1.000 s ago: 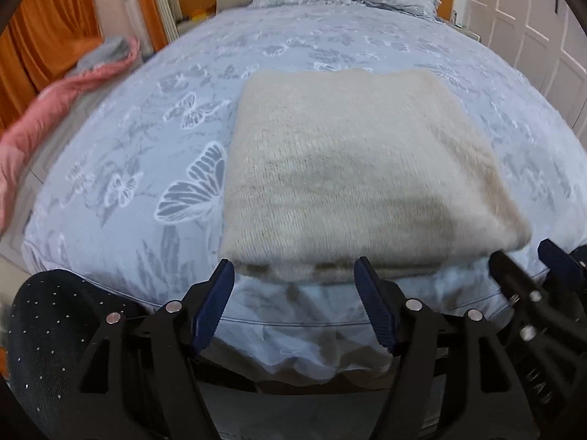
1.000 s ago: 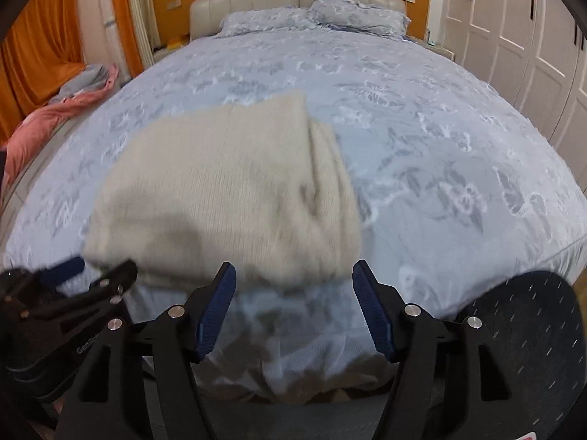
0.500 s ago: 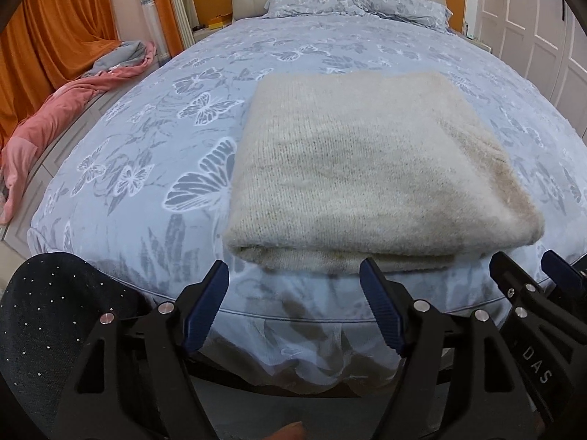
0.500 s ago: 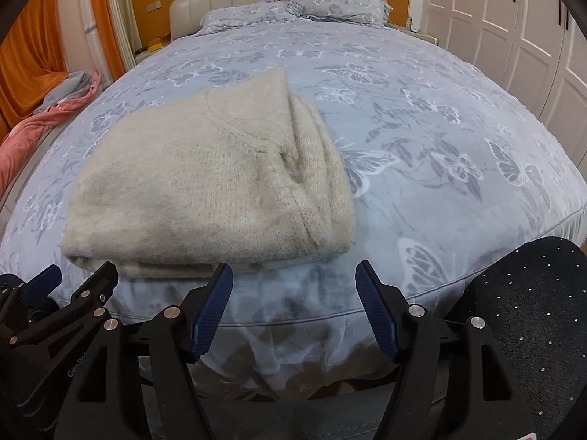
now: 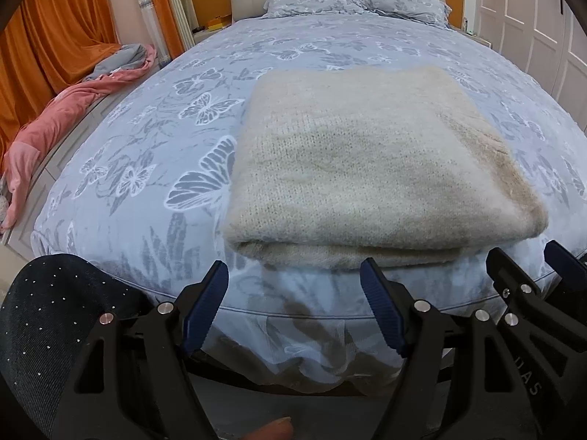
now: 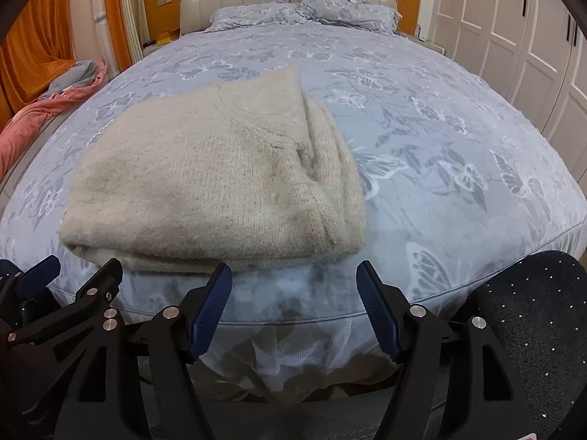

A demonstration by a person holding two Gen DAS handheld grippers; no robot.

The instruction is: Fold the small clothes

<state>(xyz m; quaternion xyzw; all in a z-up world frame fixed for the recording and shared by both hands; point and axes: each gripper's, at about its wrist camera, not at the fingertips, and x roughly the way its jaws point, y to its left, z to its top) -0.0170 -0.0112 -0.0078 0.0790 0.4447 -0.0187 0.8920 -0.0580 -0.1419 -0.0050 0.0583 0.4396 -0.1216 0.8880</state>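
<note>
A cream knitted sweater [image 5: 370,168] lies folded into a thick rectangle near the front edge of the bed; it also shows in the right wrist view [image 6: 220,172]. My left gripper [image 5: 293,278] is open and empty, held just off the bed's front edge below the sweater. My right gripper [image 6: 293,278] is open and empty, also off the front edge, below the sweater's right end. The right gripper [image 5: 528,267] shows at the lower right of the left wrist view, and the left gripper [image 6: 69,275] at the lower left of the right wrist view.
The bed [image 5: 183,139] has a blue-grey butterfly cover and pillows [image 5: 352,0] at the headboard. A pink blanket [image 5: 55,121] lies on the floor at the left by orange curtains. White wardrobe doors [image 6: 513,36] stand at the right. Dark dotted sleeves [image 5: 47,315] flank both grippers.
Both grippers have drawn back and tilted up from the sweater, so more of the bed and headboard shows. The folded sweater has stayed in place. Both grippers stay open.
</note>
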